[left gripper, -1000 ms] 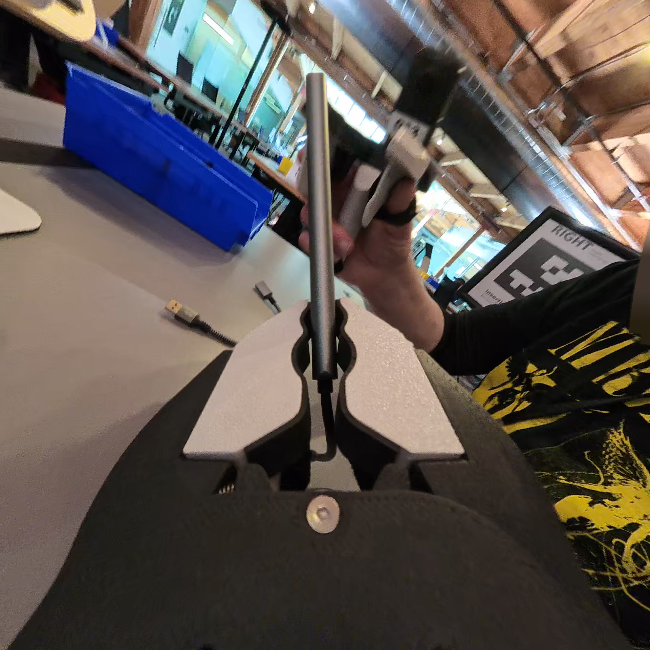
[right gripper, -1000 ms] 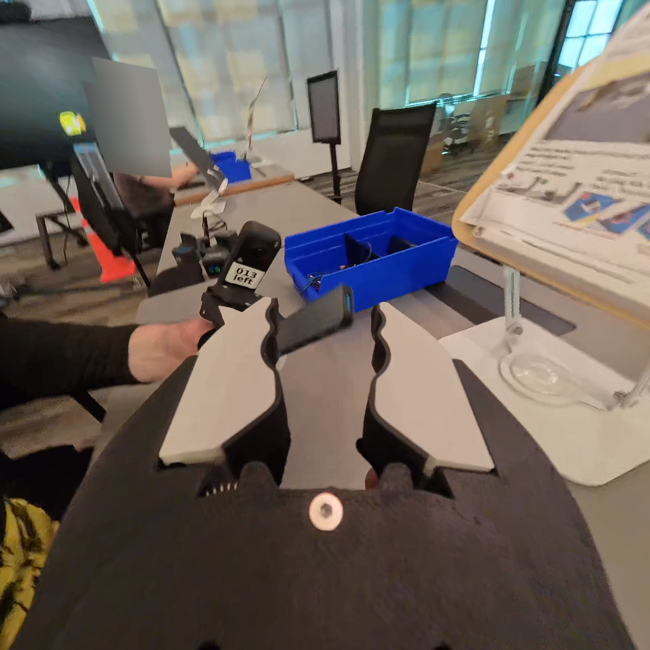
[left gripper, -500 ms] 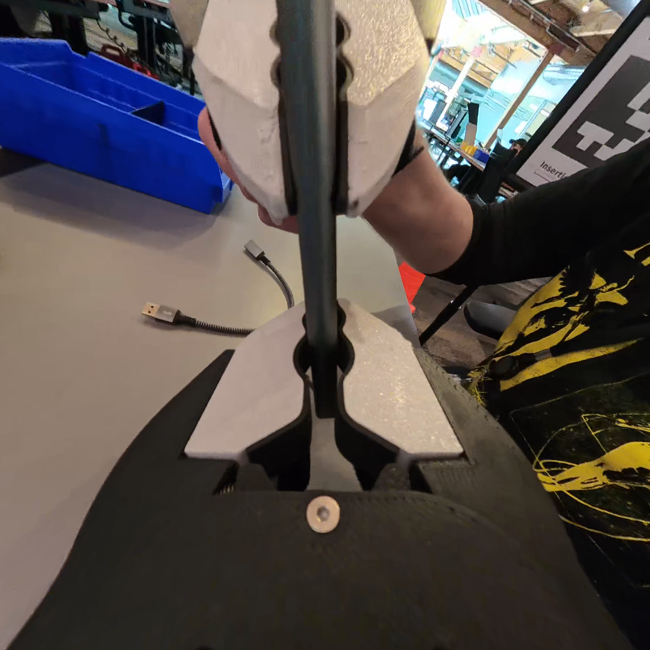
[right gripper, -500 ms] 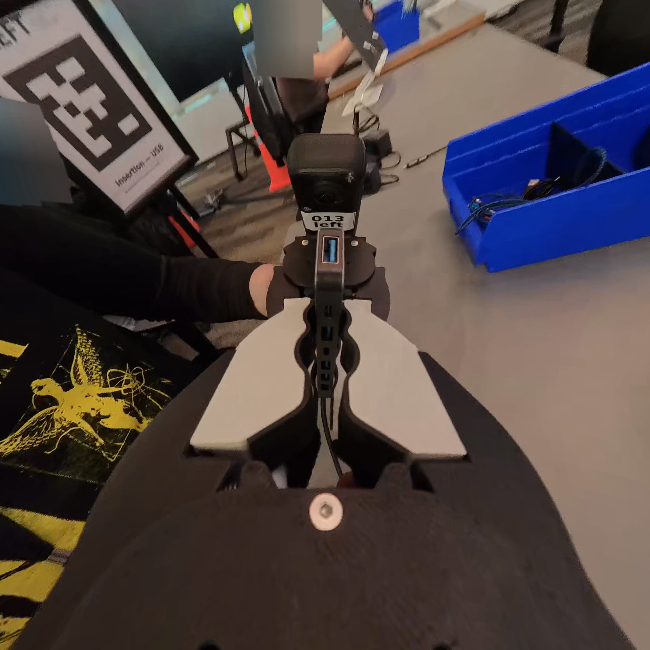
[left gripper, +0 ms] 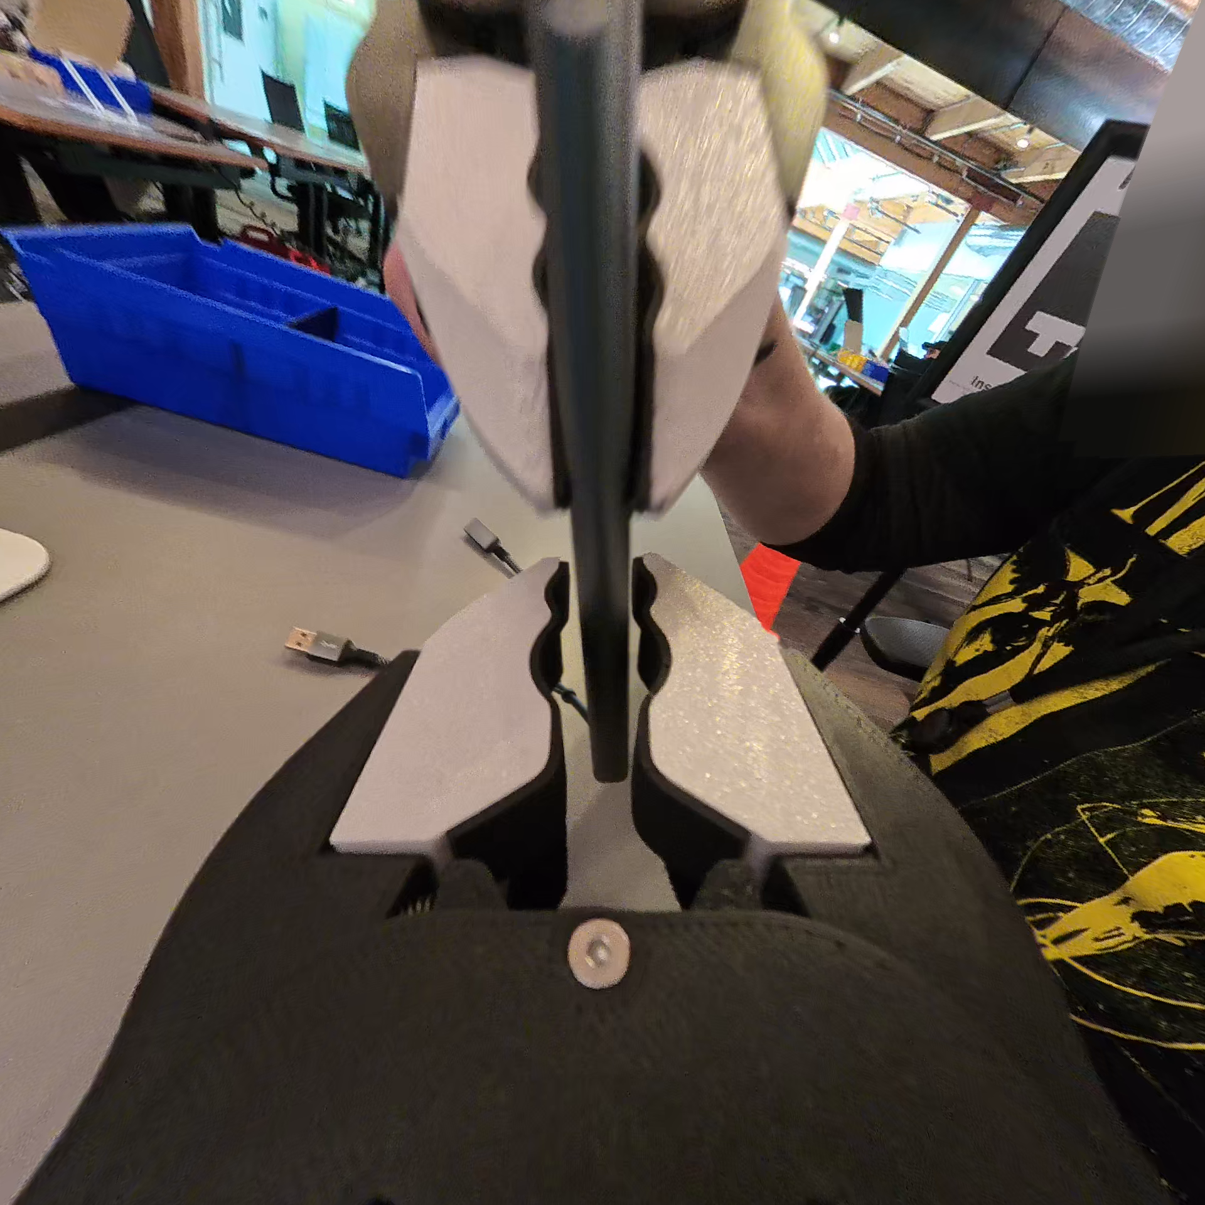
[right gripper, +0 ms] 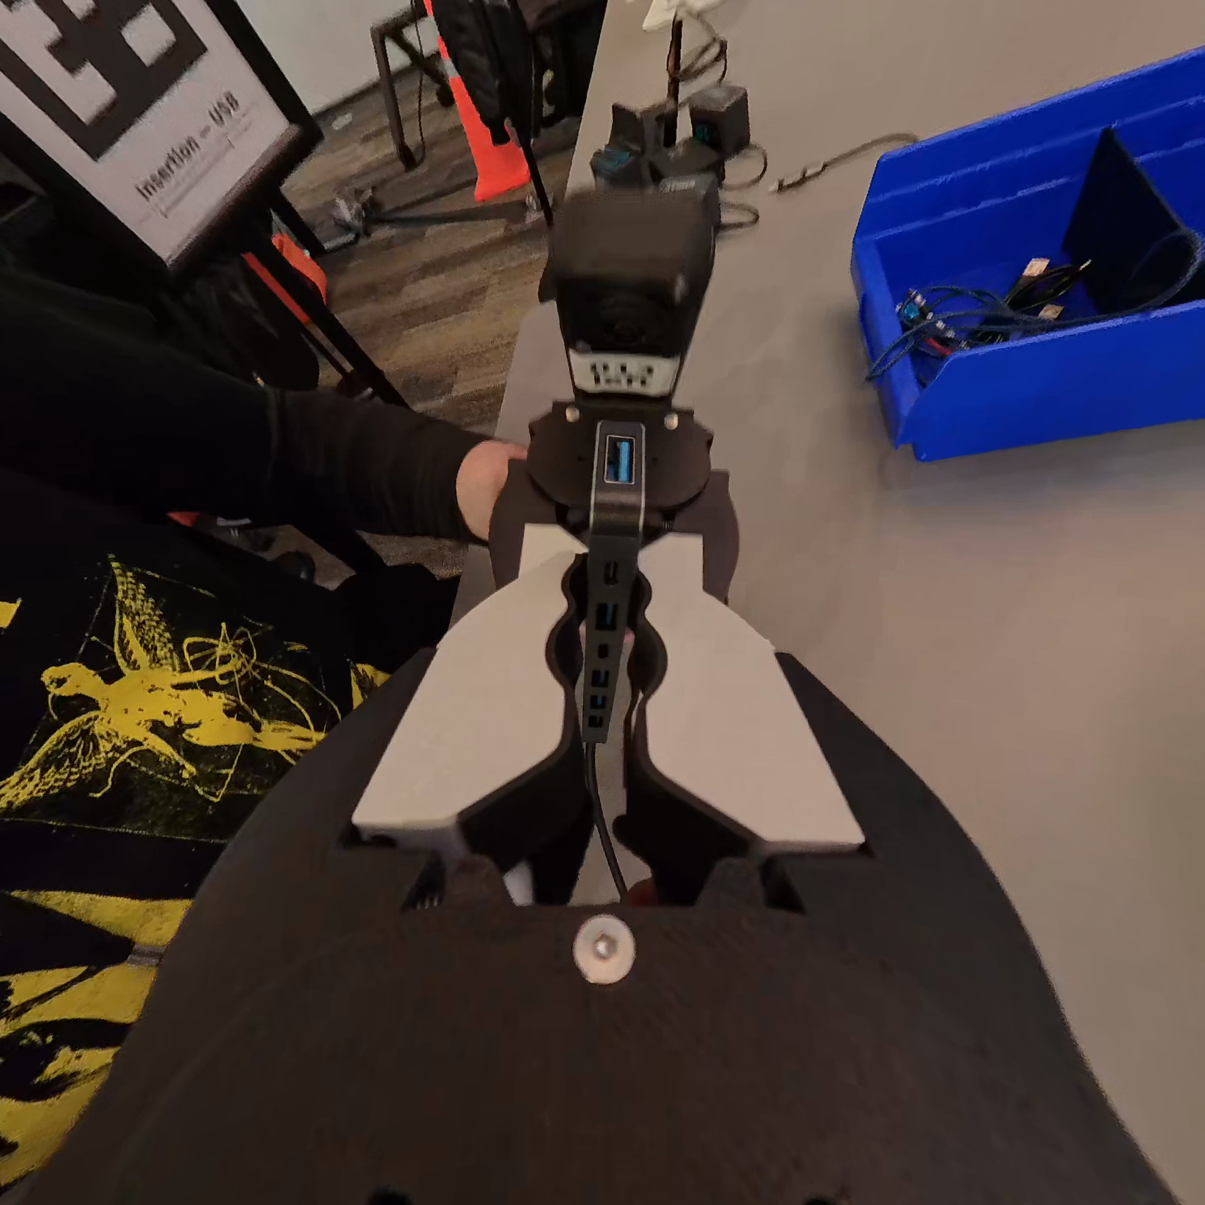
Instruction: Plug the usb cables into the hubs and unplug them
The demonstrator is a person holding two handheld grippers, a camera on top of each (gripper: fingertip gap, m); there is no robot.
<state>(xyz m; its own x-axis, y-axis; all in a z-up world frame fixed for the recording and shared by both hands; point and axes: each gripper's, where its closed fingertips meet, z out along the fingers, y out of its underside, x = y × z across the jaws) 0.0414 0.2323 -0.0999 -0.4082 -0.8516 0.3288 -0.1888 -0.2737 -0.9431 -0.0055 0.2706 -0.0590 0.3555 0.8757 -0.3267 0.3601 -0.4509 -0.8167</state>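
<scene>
A dark grey USB hub [left gripper: 596, 391] stands on end between my two grippers. My left gripper [left gripper: 600, 574] is open: the hub's lower end stands between its pads with a thin gap on each side. My right gripper [right gripper: 608, 561] is shut on the hub [right gripper: 609, 626], whose row of ports faces its camera. In the left wrist view the right gripper [left gripper: 600, 502] comes in from above, clamped on the hub. The hub's thin black cord [right gripper: 603, 815] runs back between the right fingers. A USB-A cable plug [left gripper: 313, 642] and a second plug [left gripper: 482, 538] lie on the grey table [left gripper: 163, 684].
A blue bin [left gripper: 228, 352] stands on the table behind the plugs; in the right wrist view the bin [right gripper: 1043, 391] holds tangled cables [right gripper: 945, 319]. A person's sleeve and hand [right gripper: 482, 482] hold the left gripper. A marker sign [right gripper: 130, 98] and an orange cone [right gripper: 489, 130] stand off the table.
The right gripper closed on the hub, which the left gripper had held alone. Now the left pads have parted and let go of the hub, which stays in the right grasp.
</scene>
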